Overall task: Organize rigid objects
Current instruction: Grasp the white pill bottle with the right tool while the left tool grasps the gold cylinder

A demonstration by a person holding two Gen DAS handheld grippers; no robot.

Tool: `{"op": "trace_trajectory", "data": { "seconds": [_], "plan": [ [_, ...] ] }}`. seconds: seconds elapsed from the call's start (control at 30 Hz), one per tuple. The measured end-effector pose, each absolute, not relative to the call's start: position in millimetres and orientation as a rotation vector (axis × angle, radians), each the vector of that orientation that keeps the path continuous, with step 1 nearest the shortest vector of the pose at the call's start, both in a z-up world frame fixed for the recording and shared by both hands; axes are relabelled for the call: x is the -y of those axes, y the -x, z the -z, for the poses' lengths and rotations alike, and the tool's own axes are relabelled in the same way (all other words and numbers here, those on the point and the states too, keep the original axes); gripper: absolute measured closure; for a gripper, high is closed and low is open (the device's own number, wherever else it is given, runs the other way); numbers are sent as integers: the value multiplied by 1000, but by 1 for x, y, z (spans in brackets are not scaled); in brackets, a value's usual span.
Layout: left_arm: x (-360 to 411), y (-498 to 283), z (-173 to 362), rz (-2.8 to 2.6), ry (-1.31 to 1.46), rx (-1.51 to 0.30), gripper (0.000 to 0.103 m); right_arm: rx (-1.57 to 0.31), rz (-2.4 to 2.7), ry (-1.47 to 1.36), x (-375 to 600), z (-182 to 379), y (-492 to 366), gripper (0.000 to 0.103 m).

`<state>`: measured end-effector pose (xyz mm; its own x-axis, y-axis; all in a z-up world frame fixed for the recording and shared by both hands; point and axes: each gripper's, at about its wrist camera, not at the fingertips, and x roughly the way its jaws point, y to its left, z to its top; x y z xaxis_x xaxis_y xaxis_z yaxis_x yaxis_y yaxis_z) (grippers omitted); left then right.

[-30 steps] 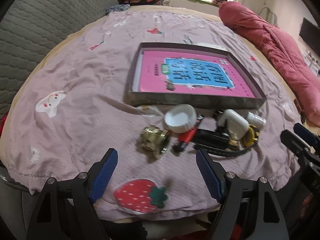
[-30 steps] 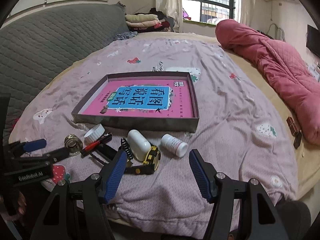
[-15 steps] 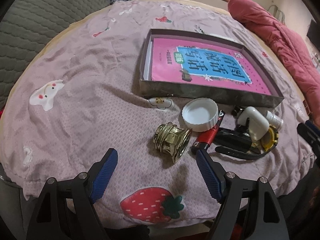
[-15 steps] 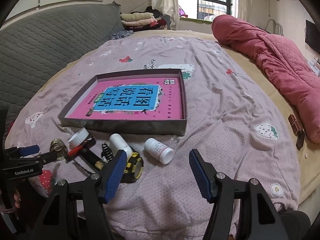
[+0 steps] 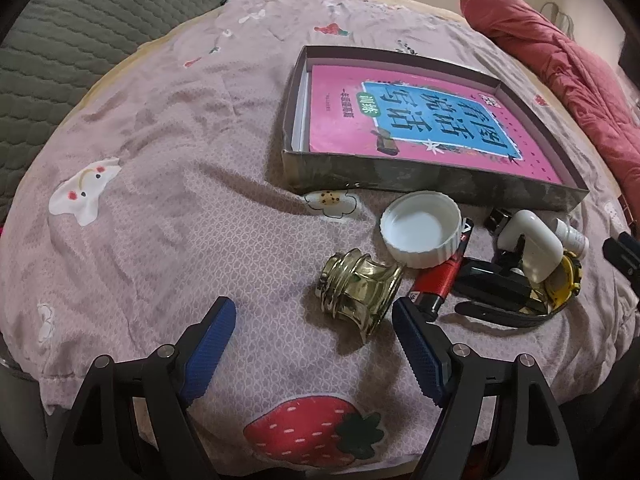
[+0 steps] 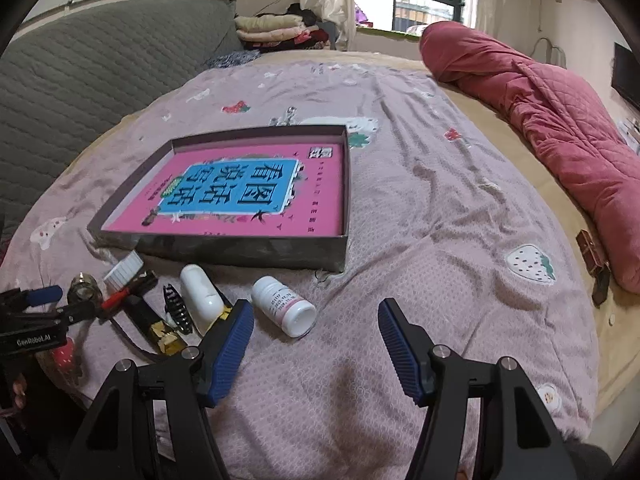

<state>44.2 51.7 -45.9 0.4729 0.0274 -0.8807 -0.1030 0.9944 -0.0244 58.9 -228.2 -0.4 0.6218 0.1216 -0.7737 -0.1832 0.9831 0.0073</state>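
A shallow dark box (image 5: pixel 436 184) (image 6: pixel 240 250) holding a pink book (image 5: pixel 420 120) (image 6: pixel 248 196) lies on the bed. In front of it lie a brass fitting (image 5: pixel 360 292) (image 6: pixel 82 286), a white cap (image 5: pixel 422 234) (image 6: pixel 123 267), a red lighter (image 5: pixel 438 280), a white bottle (image 5: pixel 530 242) (image 6: pixel 200 296), a yellow tape measure (image 5: pixel 566 284) and a small pill bottle (image 6: pixel 284 306). My left gripper (image 5: pixel 314 344) is open just before the brass fitting. My right gripper (image 6: pixel 316 340) is open, just short of the pill bottle.
The bed has a pink printed sheet (image 5: pixel 168 152). A grey padded headboard (image 6: pixel 80 80) runs along the left. A rolled red quilt (image 6: pixel 560 128) lies along the right side. Folded clothes (image 6: pixel 276 30) are stacked at the far end.
My left gripper has moved forward and closer to the brass fitting. My right gripper has moved right and forward, so the pill bottle now lies near its left finger. Both stay open.
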Motion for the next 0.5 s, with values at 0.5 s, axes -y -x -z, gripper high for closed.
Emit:
{"op": "trace_trajectory", "data": {
  "seconds": [0.5],
  "plan": [
    [-57,-52,49,-63,82,-1039,33,-909,-291,283,205,34,-88,39]
  ]
}}
